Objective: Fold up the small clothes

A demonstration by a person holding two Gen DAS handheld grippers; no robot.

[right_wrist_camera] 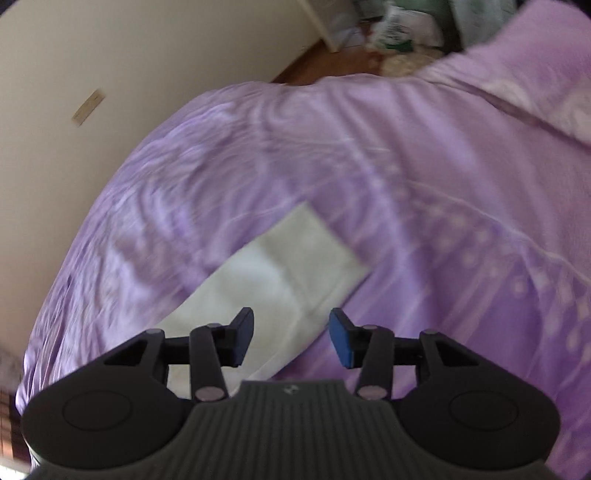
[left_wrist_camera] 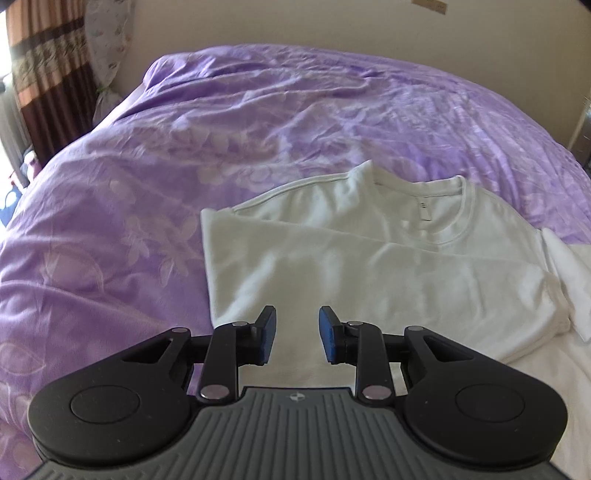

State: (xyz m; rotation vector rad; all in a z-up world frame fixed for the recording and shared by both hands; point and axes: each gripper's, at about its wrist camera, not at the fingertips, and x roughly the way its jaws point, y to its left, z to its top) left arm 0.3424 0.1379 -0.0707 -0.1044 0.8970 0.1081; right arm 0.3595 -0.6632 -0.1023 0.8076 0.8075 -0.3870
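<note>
Nearest in the left wrist view, the left gripper (left_wrist_camera: 297, 334) hovers with its jaws apart and nothing between them, over the near part of a white T-shirt (left_wrist_camera: 369, 266) lying partly folded on a purple bedspread (left_wrist_camera: 221, 129). The right gripper (right_wrist_camera: 291, 338) is likewise spread wide and empty, above a blurred white sleeve (right_wrist_camera: 288, 266) lying flat on the same bedspread (right_wrist_camera: 424, 184). Farther off stand a cream wall (left_wrist_camera: 295, 26) and a brown patterned curtain (left_wrist_camera: 48, 74).

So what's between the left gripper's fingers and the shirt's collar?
Only the shirt's own white cloth, seen from the left wrist. The left gripper is open above the hem; nothing else lies short of the collar.
</note>
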